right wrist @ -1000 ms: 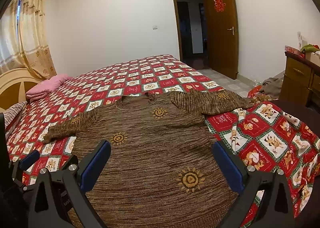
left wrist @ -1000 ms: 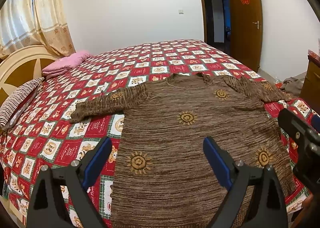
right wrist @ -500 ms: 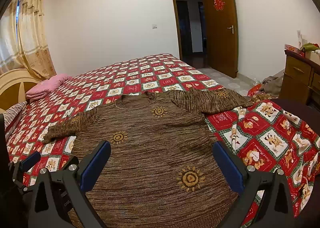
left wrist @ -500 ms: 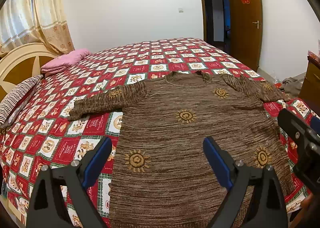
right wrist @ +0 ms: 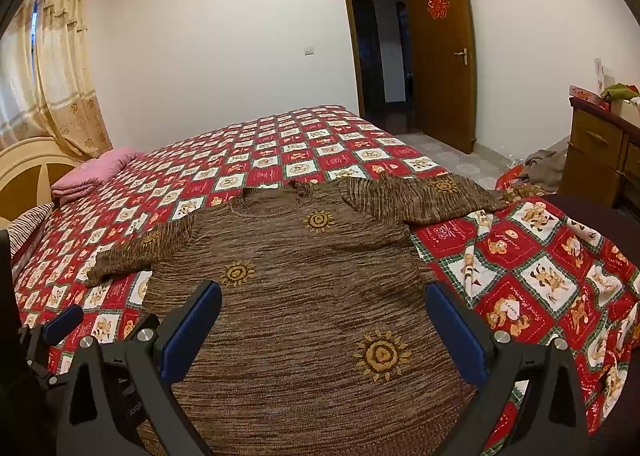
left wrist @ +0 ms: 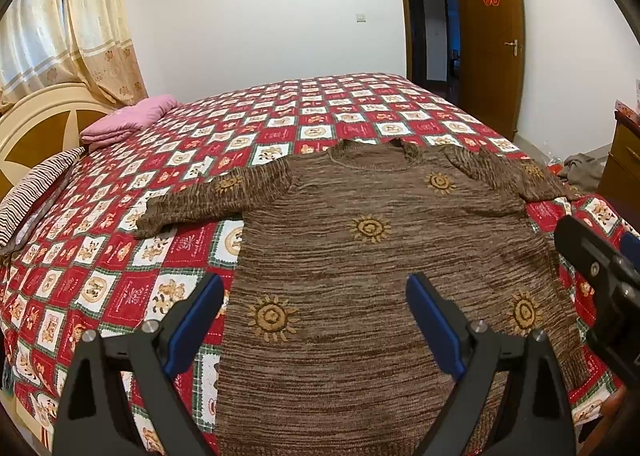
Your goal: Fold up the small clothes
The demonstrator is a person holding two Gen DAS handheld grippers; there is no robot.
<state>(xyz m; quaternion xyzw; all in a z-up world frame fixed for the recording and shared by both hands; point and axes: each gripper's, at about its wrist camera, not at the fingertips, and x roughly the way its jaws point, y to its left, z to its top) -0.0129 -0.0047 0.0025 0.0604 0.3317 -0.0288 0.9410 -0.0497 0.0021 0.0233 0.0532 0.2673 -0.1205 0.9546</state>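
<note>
A brown knitted sweater (left wrist: 372,256) with yellow sun patterns lies flat on the bed, both sleeves spread out, neck toward the far side. My left gripper (left wrist: 316,320) hovers open above its lower left part, nothing between the blue pads. The same sweater (right wrist: 304,288) fills the middle of the right wrist view, where my right gripper (right wrist: 324,332) stands open over the lower right part, holding nothing. Each gripper shows at the edge of the other's view. The sweater's hem is hidden behind the gripper bodies.
The bed carries a red and white checked quilt (left wrist: 280,128). A pink folded blanket (left wrist: 128,124) and a striped pillow (left wrist: 36,184) lie near the headboard at left. A wooden dresser (right wrist: 600,160) and a heap of cloth (right wrist: 544,168) on the floor are at right; a door (right wrist: 440,56) stands open.
Both grippers have drifted slightly, so the sweater sits a little lower and nearer in view. Both stay open and the sweater has not moved.
</note>
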